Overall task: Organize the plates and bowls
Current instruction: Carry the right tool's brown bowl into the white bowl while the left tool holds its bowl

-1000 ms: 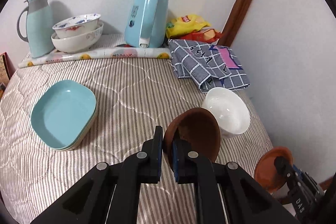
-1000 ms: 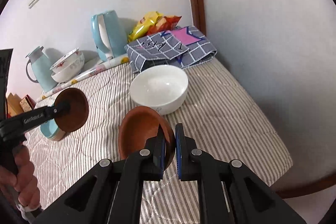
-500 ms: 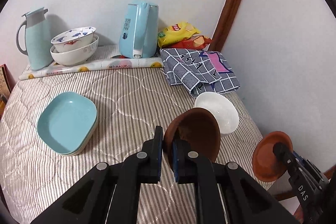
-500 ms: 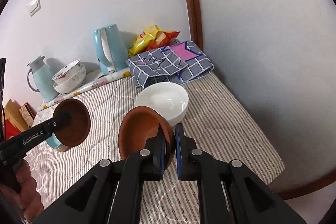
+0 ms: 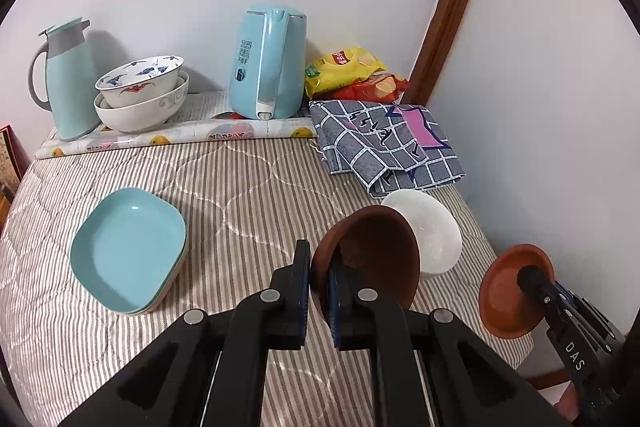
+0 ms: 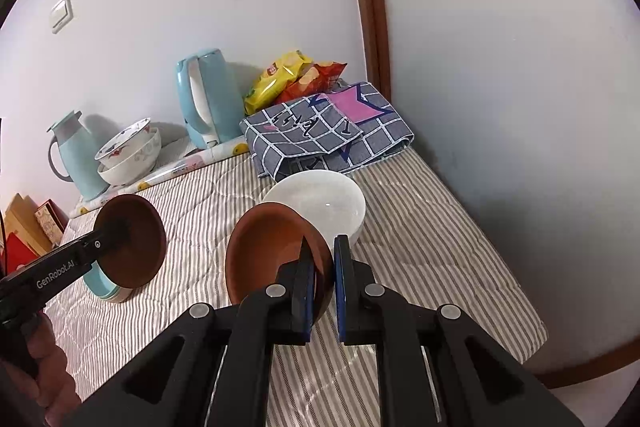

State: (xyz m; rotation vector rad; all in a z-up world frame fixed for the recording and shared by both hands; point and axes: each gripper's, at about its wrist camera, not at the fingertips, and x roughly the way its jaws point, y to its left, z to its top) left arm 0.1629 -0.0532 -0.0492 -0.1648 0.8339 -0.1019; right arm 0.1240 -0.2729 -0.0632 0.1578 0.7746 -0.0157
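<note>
While tongs (image 5: pixel 319 267) clamp brown bowl (image 5: pixel 372 259) (empty), white bowl (image 5: pixel 436 231) empty

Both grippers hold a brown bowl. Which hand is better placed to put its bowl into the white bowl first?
Probably the right. Its brown bowl hangs just in front of the white bowl, while the left gripper's brown bowl hangs farther away, near the teal plates.

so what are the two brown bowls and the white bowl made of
Brown bowl in the left gripper: looks like unglazed terracotta or matte wood-look plastic, dull with no glare. Brown bowl in the right gripper: same matte reddish-brown look. White bowl: probably glazed ceramic or melamine, smooth with a small bright highlight.
</note>
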